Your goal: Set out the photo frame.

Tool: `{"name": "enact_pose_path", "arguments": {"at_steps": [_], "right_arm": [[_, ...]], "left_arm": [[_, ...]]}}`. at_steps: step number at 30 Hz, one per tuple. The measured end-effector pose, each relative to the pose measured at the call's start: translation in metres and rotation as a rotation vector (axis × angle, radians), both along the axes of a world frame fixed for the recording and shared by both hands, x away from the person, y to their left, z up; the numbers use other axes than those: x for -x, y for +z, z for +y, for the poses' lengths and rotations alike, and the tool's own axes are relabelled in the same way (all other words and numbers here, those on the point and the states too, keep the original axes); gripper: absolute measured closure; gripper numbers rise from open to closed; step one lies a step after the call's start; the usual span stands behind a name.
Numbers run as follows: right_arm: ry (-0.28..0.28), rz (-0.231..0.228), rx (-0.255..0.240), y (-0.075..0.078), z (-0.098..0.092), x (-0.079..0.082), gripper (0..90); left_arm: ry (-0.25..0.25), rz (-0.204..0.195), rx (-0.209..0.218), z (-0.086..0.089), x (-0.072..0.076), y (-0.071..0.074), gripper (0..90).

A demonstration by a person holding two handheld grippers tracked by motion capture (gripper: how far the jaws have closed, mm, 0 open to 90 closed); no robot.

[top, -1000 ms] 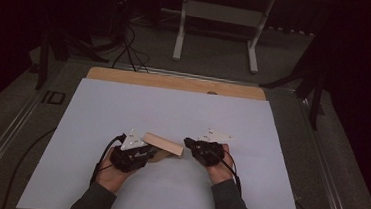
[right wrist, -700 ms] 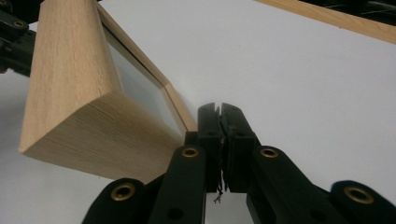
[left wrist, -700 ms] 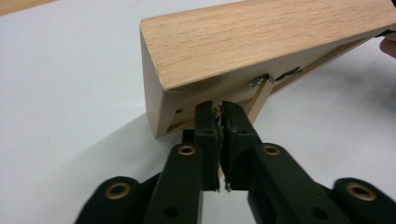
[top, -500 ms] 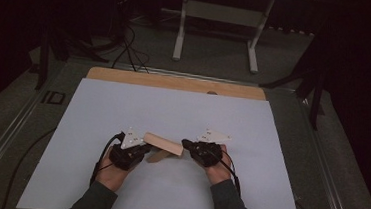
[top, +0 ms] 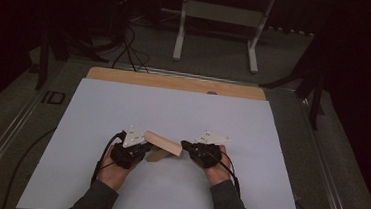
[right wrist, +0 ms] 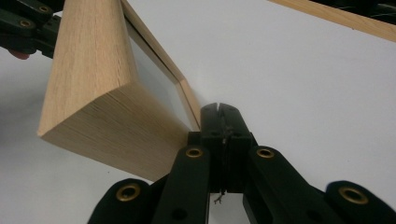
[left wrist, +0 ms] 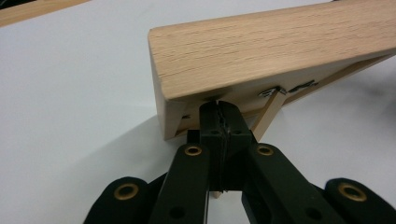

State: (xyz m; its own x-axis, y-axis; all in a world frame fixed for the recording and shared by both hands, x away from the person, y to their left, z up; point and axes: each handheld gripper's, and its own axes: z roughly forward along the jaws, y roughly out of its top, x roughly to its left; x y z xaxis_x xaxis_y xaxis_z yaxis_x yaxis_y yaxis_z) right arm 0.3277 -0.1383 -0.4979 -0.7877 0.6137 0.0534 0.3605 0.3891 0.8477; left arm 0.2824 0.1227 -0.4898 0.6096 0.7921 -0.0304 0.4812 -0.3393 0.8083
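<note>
A person's two hands hold a claw each over a white tabletop, with a wooden picture frame raised between them near the front middle of the sheet. The left claw sits at the frame's left end; in the left gripper view its black jaws are pressed together just under the frame's lower back edge, beside a thin wooden stand strip, with nothing visibly between the pads. The right claw meets the frame's right end; in the right gripper view its jaws are likewise closed on each other, just beside the frame's corner and its glazed inner border. Whether either claw actually pinches part of the frame cannot be told. Compared with a second ago, the left claw's jaws have just drawn together from partly open and the right's have closed a little further, while both hands and the frame sit where they did. A strip of bare wood shows along the tabletop's far edge.
</note>
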Motion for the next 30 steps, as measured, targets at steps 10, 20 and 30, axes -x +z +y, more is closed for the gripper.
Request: {"name": "enact_pose_path", "arguments": {"at_steps": [10,20,30], "right_arm": [[0.007,-0.007,0.010,0.001,0.002,0.003,89.4],[0.021,-0.019,0.027,0.001,0.004,0.007,89.4],[0.046,-0.029,0.037,0.002,0.008,0.011,89.5]], "left_arm": [[-0.031,-0.008,0.010,-0.007,0.004,0.005,89.4],[-0.061,-0.009,0.011,-0.013,0.008,0.007,89.4],[-0.076,-0.006,0.004,-0.017,0.008,0.007,89.4]]}}
